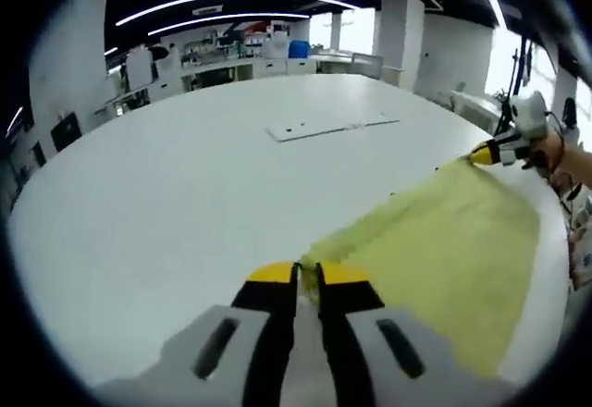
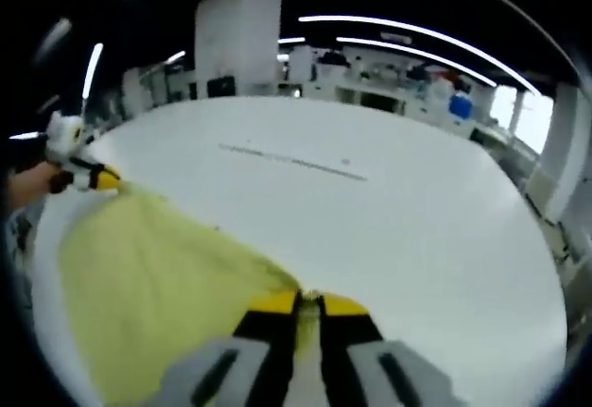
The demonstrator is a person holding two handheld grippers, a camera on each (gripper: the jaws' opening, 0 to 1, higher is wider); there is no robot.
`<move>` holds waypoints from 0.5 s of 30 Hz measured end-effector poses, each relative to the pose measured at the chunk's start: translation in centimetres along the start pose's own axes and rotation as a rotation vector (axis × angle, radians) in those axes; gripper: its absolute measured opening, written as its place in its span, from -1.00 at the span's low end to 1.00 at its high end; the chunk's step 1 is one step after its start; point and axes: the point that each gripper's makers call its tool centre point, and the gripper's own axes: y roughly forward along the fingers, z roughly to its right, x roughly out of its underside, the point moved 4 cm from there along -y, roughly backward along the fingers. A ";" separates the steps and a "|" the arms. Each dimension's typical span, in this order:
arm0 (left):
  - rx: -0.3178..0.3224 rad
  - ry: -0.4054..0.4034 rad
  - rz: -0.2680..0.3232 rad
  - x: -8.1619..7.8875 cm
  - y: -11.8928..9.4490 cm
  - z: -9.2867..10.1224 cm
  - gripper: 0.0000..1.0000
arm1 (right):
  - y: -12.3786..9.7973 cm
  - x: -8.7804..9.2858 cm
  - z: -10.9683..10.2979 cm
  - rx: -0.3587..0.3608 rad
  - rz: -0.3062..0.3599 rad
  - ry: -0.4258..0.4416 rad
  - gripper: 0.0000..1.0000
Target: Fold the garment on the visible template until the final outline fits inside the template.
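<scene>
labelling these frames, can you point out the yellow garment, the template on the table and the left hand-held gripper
yellow garment (image 1: 444, 240), left gripper view, on the middle of the spread cloth
template (image 1: 324, 127), left gripper view, on the flat white sheet's middle
left hand-held gripper (image 1: 309, 273), left gripper view, midway between its yellow tips, shut on the garment's edge

Both views low, sharing table (image 1: 185, 203).

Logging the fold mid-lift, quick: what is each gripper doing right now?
Left gripper: closed on a corner of the thin yellow fabric garment.
Right gripper: closed on another corner of the same garment.
</scene>
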 end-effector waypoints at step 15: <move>0.034 -0.092 0.071 0.9 -4.0 0.0 0.04 | -3.3 0.2 -2.1 -0.116 -0.013 0.176 0.36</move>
